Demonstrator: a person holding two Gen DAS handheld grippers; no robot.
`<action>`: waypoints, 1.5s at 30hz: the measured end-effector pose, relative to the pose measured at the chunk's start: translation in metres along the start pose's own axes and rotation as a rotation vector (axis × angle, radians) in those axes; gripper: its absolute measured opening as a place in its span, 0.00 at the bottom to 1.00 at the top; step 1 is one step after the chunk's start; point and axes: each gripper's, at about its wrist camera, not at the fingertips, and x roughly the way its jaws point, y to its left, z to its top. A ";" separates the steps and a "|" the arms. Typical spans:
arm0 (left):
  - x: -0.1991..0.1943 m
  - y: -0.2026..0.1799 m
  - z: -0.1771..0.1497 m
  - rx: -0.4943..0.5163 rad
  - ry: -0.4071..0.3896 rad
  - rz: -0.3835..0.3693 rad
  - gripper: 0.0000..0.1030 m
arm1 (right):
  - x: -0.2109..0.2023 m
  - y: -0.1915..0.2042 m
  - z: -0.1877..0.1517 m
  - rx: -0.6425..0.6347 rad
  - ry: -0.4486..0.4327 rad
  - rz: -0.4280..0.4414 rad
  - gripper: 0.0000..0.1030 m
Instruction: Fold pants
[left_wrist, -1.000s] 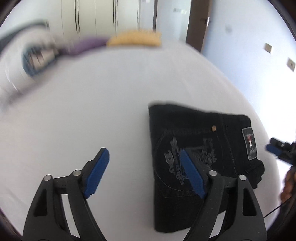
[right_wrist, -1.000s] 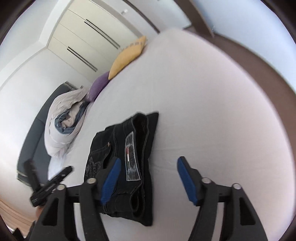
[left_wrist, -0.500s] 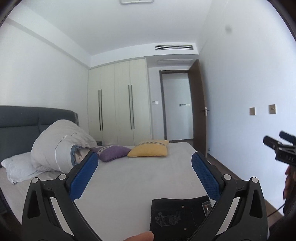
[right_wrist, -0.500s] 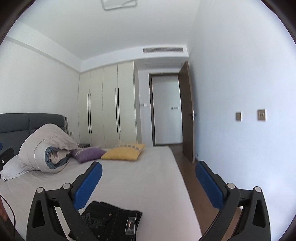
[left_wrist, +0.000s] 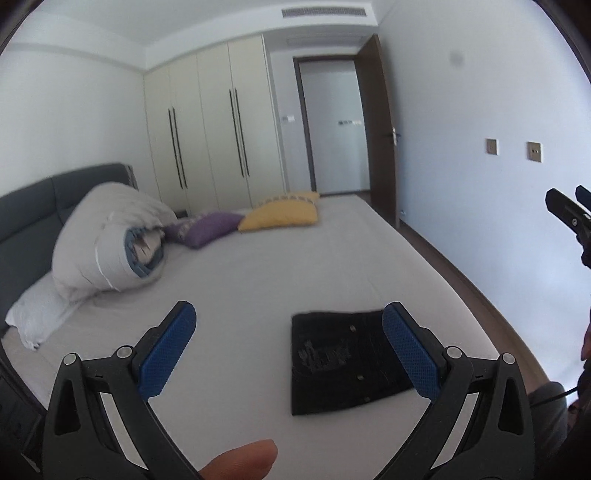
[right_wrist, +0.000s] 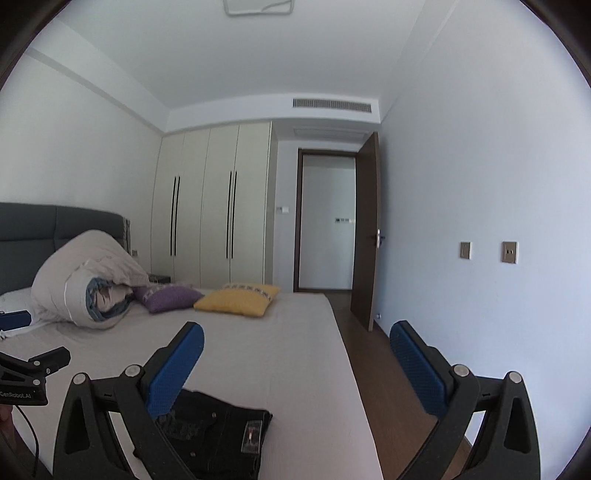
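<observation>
We see the pants (left_wrist: 343, 363) lying on the bed (left_wrist: 280, 273), near its foot and close to the side by the wall. They are black and already folded into a small, flat, neat block. We hold the left gripper (left_wrist: 290, 347) up in the air above the bed, and its two blue fingers (left_wrist: 166, 350) stand wide apart with nothing between them. We hold the right gripper (right_wrist: 295, 363) up high too, and its fingers (right_wrist: 415, 363) are also wide apart and hold nothing. Neither gripper touches the pants. From the right camera the pants (right_wrist: 218, 435) sit low down, under the left finger, and a small label shows on top. Far up the bed we see a rolled-up blanket (left_wrist: 107, 243), a purple pillow (left_wrist: 207, 227) and a yellow pillow (left_wrist: 284, 214), all well apart from the pants. We think the folding step is done, because the pants lie in one tidy block and both grippers are off them. We think there is very little left to do. If we want one more step, we could bring the grippers down and press the top flat, or tuck in any edge that sticks out. We would need to go slowly, so that we do not push the layers apart. We cannot tell from here if the layers underneath line up well.
</observation>
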 end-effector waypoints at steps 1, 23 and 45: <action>0.012 -0.003 -0.008 -0.003 0.049 -0.015 1.00 | 0.009 0.001 -0.010 -0.003 0.054 -0.006 1.00; 0.175 0.007 -0.090 -0.173 0.491 -0.009 1.00 | 0.065 0.031 -0.108 0.094 0.593 0.055 1.00; 0.152 0.000 -0.082 -0.138 0.467 0.011 1.00 | 0.071 0.035 -0.112 0.069 0.639 0.061 1.00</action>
